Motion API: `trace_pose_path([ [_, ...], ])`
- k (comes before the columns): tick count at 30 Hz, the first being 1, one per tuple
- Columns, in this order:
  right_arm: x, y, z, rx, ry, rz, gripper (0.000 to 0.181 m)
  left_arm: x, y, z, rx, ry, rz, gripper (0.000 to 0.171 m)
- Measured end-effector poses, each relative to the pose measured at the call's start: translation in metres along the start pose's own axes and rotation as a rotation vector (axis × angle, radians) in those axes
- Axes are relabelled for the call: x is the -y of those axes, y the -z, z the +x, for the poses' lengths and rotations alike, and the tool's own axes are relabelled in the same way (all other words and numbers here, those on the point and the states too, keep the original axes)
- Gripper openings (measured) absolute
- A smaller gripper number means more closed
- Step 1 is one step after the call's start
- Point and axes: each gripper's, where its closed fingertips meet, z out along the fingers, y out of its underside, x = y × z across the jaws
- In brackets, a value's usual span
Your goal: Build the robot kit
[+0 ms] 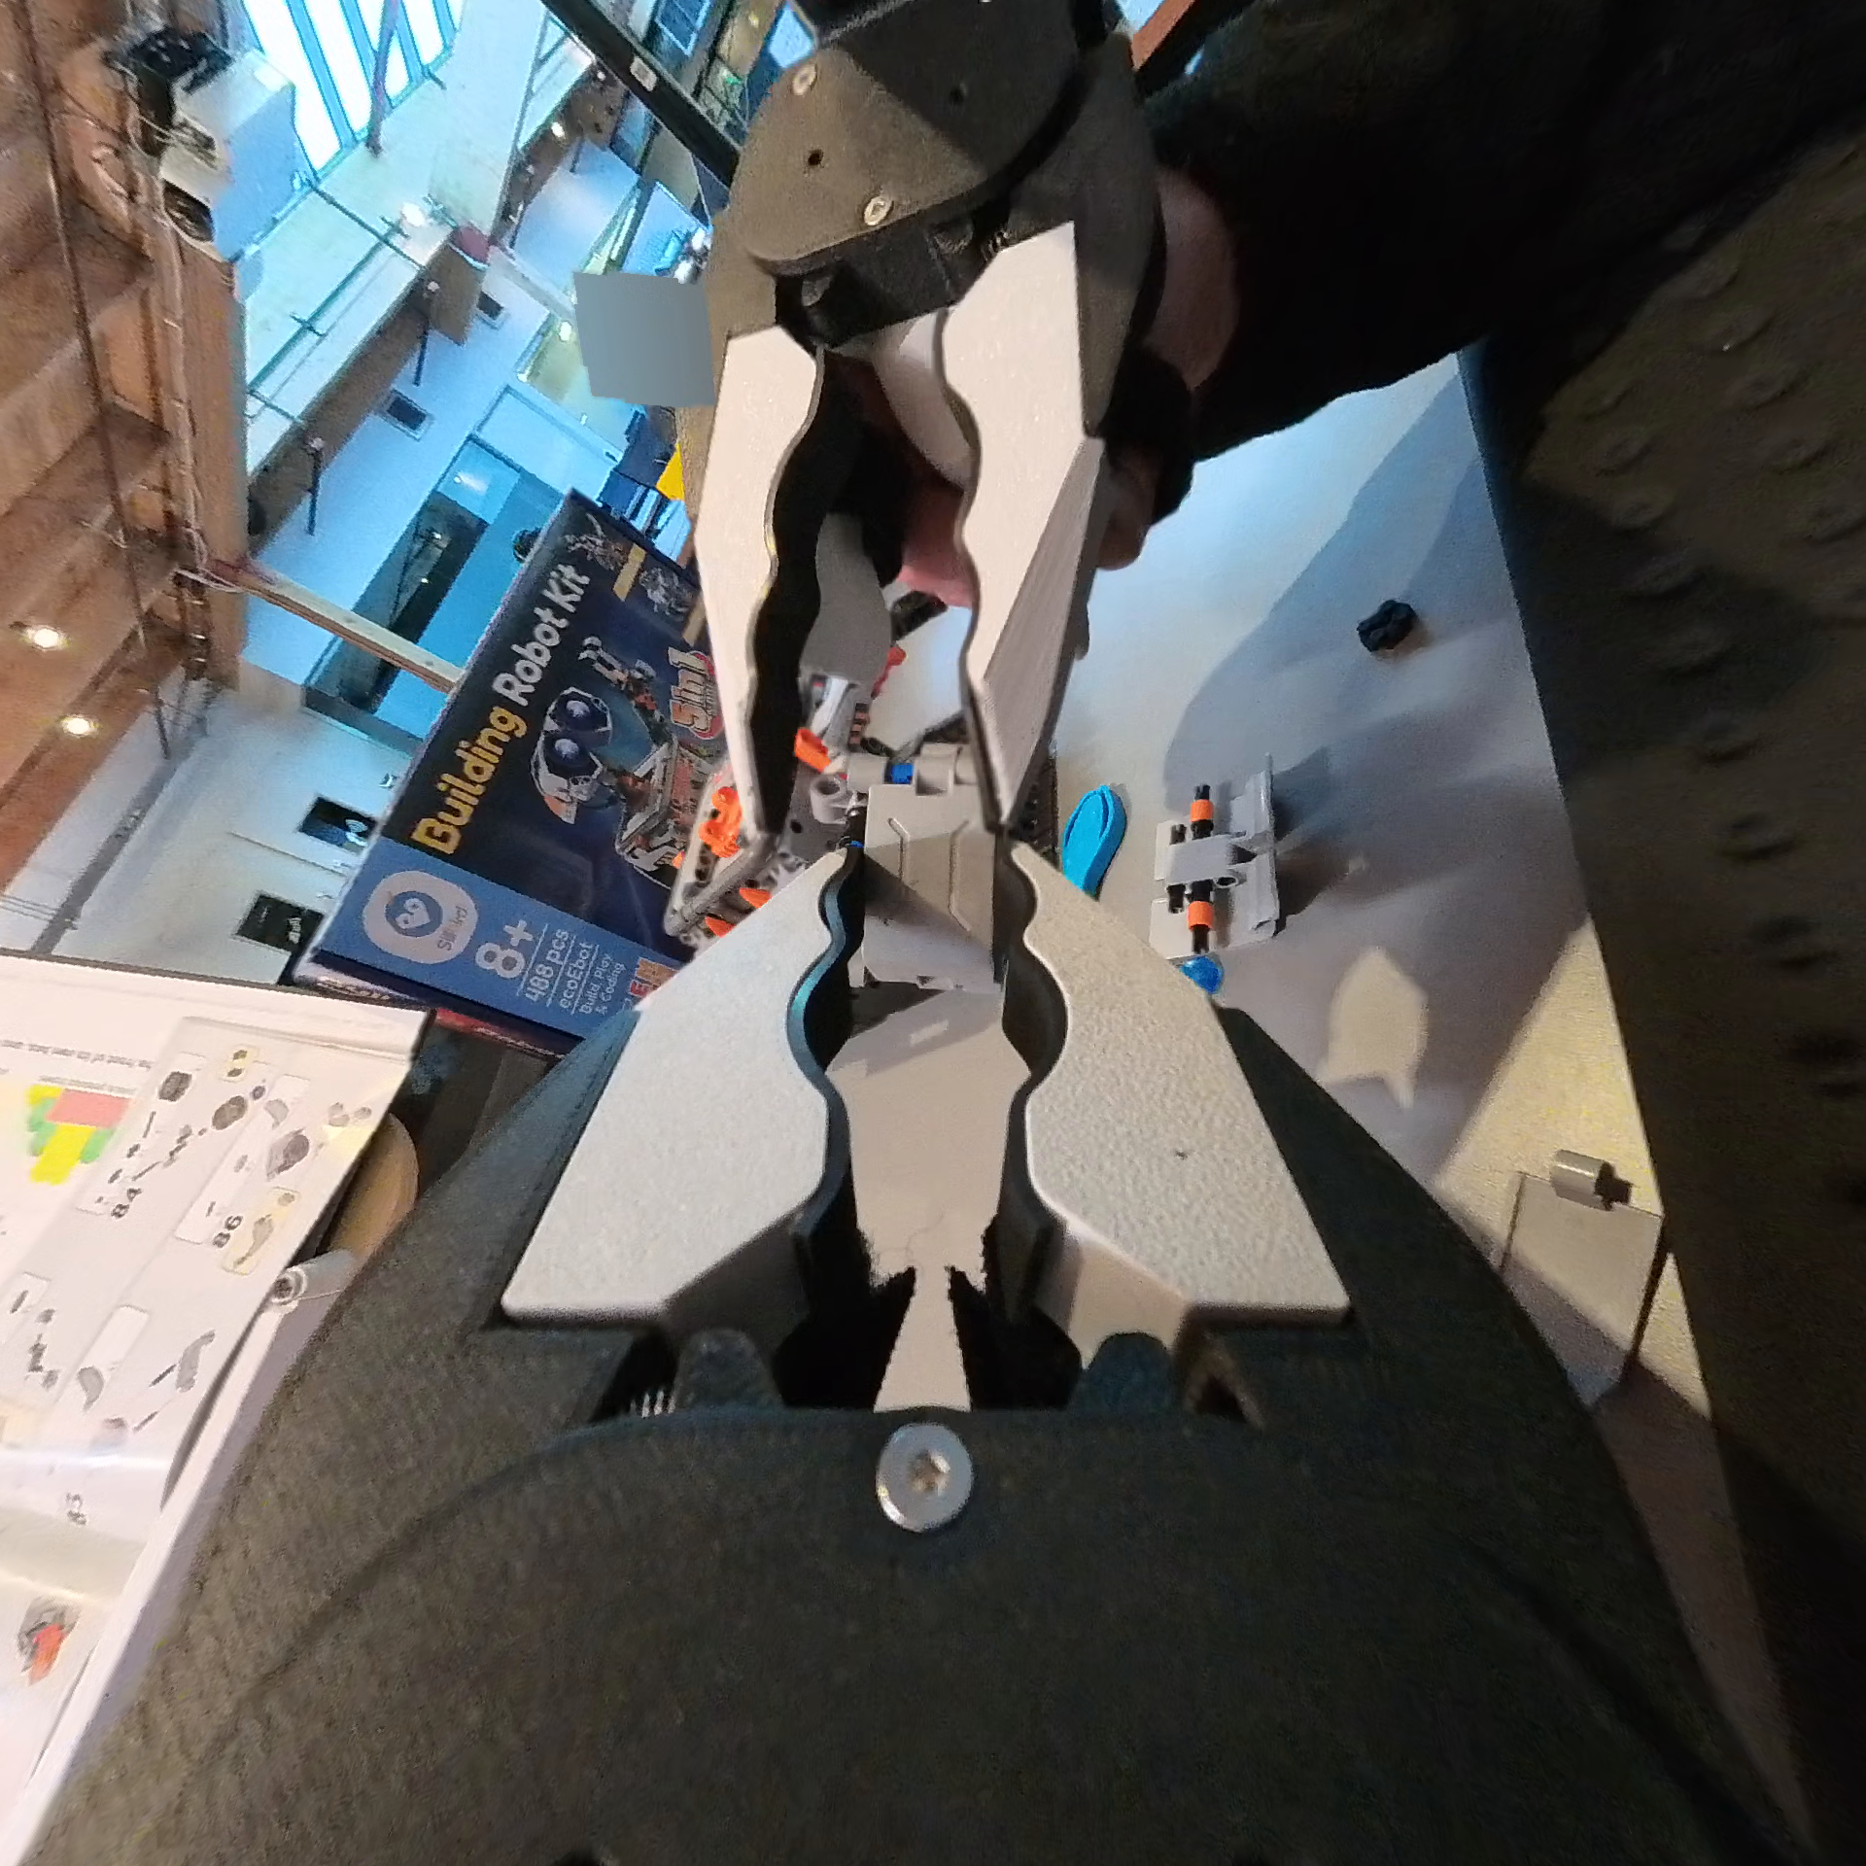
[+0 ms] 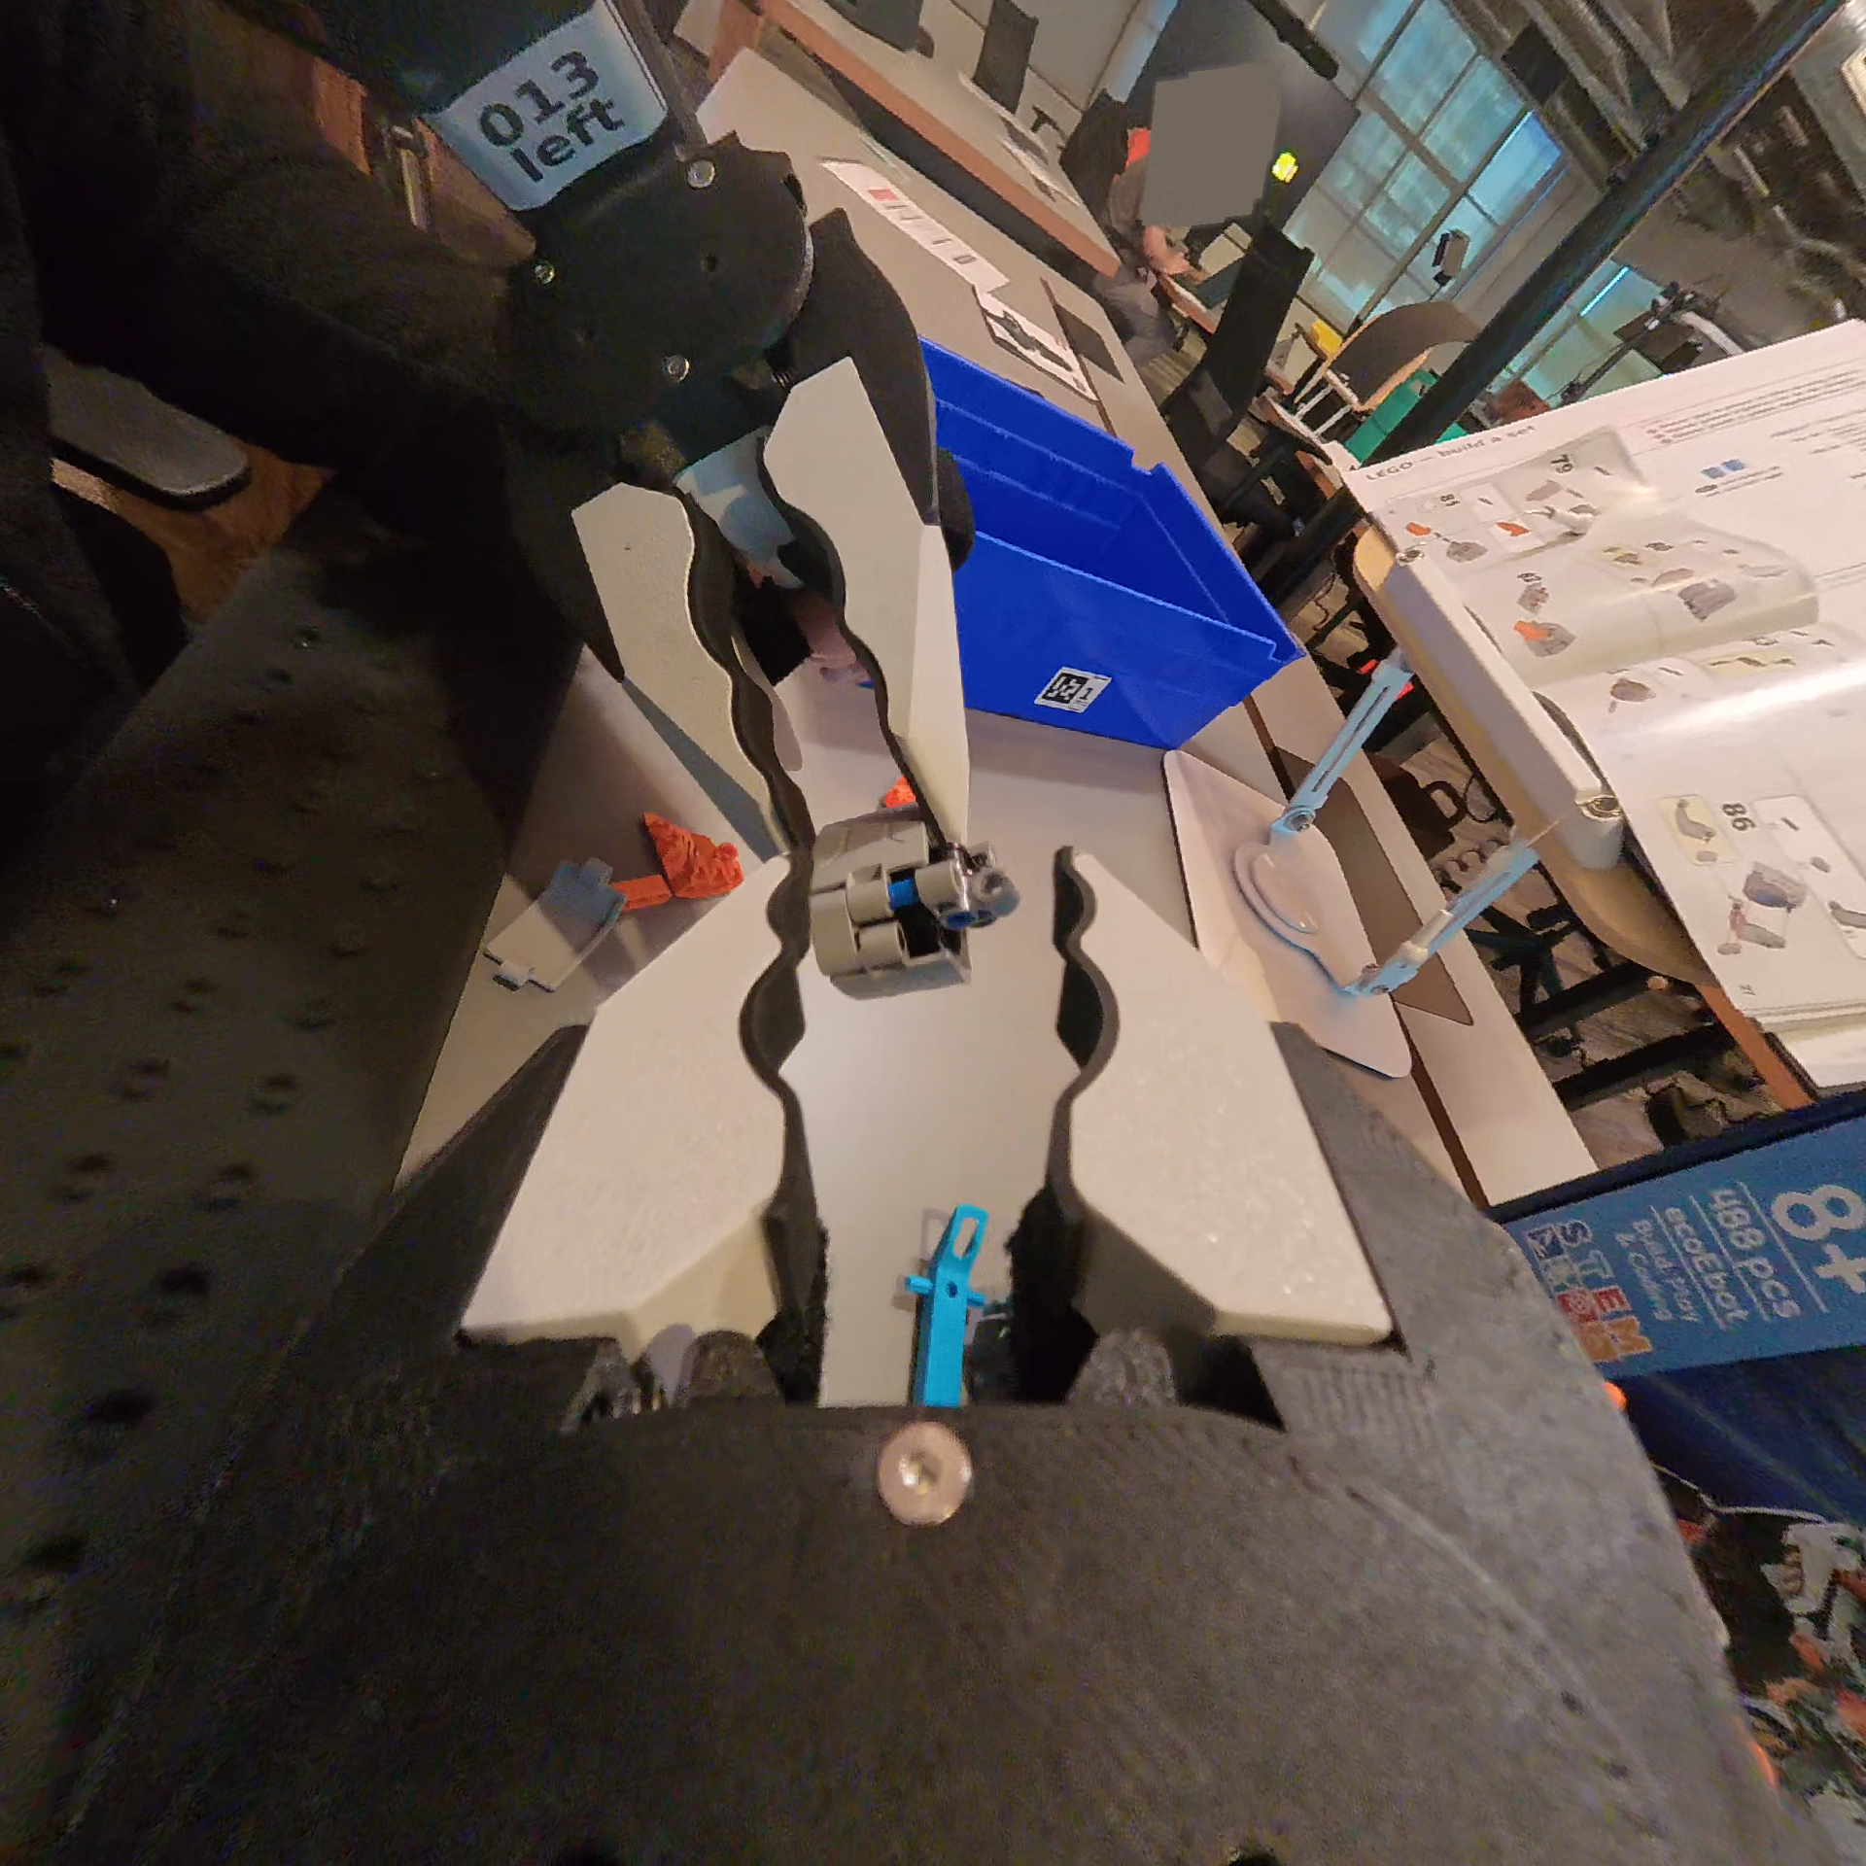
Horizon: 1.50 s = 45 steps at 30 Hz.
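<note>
1. I've got a pale grey counter running long under cool daylight.
2. Tall gridded windows glow far off.
3. Brick wall on one side, round ceiling lights glowing.

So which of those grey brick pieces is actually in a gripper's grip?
The grey block with the blue pin, pinched by the left gripper. The grey piece with orange and black pins lies loose on the table, untouched.
</note>
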Motion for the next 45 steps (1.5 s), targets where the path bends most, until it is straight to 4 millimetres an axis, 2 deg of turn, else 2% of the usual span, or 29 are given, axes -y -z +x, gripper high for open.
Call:
trace_pose_path([
  [3,0.001,0.004,0.001,-0.008,0.024,-0.005,0.051,0.0,0.001,-0.003,0.011,0.008,0.003,0.022],
  [8,-0.009,-0.005,-0.007,-0.003,0.102,-0.067,0.044,0.005,0.002,0.001,-0.005,-0.008,0.02,0.022],
  [16,0.0,0.0,-0.007,0.008,0.085,-0.02,0.04,0.014,0.007,-0.003,0.001,0.03,0.093,0.023],
  [20,0.002,0.0,-0.008,0.01,0.086,-0.009,0.04,0.016,0.009,-0.009,0.023,0.064,0.115,0.036],
  [25,0.002,0.001,-0.01,0.018,0.092,-0.004,0.04,0.015,0.008,-0.006,-0.051,0.155,0.136,0.034],
  [31,0.008,0.001,-0.015,0.072,0.032,0.051,0.041,0.017,0.012,-0.008,-0.122,0.281,0.201,0.047],
  [33,0.01,0.0,-0.018,0.105,-0.005,0.079,0.04,0.019,0.014,-0.005,-0.171,0.32,0.225,0.045],
  [34,0.011,0.001,-0.018,0.115,-0.022,0.09,0.04,0.019,0.016,-0.006,-0.184,0.332,0.227,0.05],
  [35,0.013,0.002,-0.017,0.117,-0.037,0.109,0.04,0.02,0.018,-0.005,-0.213,0.348,0.235,0.062],
  [37,0.018,0.005,-0.014,0.12,-0.068,0.146,0.04,0.023,0.021,-0.007,-0.233,0.401,0.266,0.061],
  [40,0.021,0.006,-0.016,0.143,-0.098,0.171,0.04,0.021,0.017,0.005,-0.29,0.398,0.238,0.056],
  [43,0.023,0.006,-0.02,0.175,-0.113,0.194,0.04,0.024,0.014,0.008,-0.293,0.395,0.235,0.04],
  [45,0.025,0.005,-0.022,0.187,-0.122,0.205,0.039,0.026,0.016,0.008,-0.298,0.404,0.255,0.036],
])
